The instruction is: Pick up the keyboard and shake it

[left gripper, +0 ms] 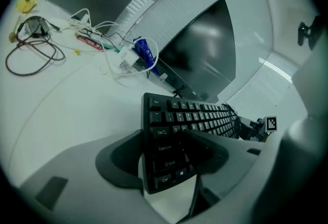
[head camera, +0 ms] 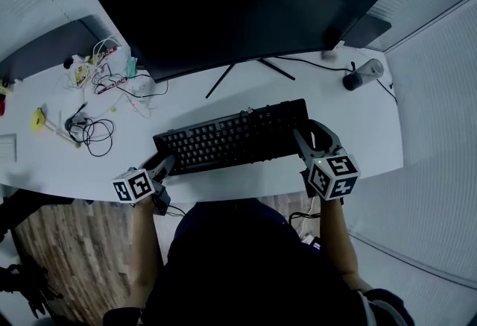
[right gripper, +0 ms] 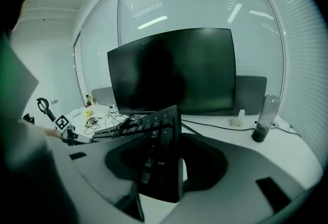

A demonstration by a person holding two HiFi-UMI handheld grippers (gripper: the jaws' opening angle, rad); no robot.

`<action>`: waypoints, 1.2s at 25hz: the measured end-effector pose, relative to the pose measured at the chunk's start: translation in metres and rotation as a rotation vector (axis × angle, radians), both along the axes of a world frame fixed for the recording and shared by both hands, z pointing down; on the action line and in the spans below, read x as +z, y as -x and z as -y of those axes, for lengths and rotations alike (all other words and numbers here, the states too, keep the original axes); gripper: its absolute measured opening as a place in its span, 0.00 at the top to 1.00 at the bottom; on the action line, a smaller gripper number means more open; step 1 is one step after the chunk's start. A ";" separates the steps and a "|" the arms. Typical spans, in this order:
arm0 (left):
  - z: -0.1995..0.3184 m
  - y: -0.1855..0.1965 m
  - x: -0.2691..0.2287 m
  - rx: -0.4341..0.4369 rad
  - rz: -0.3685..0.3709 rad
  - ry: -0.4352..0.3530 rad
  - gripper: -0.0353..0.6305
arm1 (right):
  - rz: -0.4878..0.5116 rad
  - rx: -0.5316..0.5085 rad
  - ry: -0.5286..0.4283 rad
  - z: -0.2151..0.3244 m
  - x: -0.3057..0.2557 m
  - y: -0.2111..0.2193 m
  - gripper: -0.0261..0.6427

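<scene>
Gripping the keyboard at both ends, you are holding it across your body in front of the dark curved monitor. Your left claw is clamping the end with the Tab, Caps Lock and Shift keys: one finger is lying over the key tops and the other is sitting under the case. Your right claw is biting the opposite end the same way, its jaws spread about as wide as the board is thick. In the head view the keyboard is running slantwise, with its right end further from you than its left. It is casting a soft shadow on the white desk and appears to be hanging just clear of the top. A tangle of cables is lying well off to your left, and a dark cylinder is standing near the desk's far right corner.
</scene>
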State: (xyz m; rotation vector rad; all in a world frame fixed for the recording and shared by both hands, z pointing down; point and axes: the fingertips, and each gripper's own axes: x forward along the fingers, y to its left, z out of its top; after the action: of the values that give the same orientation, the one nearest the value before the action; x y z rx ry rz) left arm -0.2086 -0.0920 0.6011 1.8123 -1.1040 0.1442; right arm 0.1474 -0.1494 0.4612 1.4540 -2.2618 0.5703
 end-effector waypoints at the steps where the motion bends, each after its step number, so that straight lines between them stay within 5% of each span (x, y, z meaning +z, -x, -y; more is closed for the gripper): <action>1: 0.002 0.002 -0.006 0.000 0.026 -0.016 0.56 | 0.021 0.008 0.008 0.000 0.005 -0.003 0.66; 9: 0.023 0.001 -0.095 0.050 0.317 -0.204 0.56 | 0.332 0.089 0.060 -0.010 0.052 -0.029 0.66; 14: 0.026 -0.004 -0.126 0.073 0.427 -0.270 0.56 | 0.423 0.113 0.103 -0.015 0.071 -0.030 0.67; 30: 0.009 -0.004 -0.042 -0.001 0.118 -0.074 0.56 | 0.057 0.061 0.031 -0.011 0.002 -0.021 0.67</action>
State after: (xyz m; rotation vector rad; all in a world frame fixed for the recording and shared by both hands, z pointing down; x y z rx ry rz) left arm -0.2050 -0.1009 0.5589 1.8890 -1.2064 0.2150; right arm 0.1687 -0.1385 0.4636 1.5149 -2.2480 0.6711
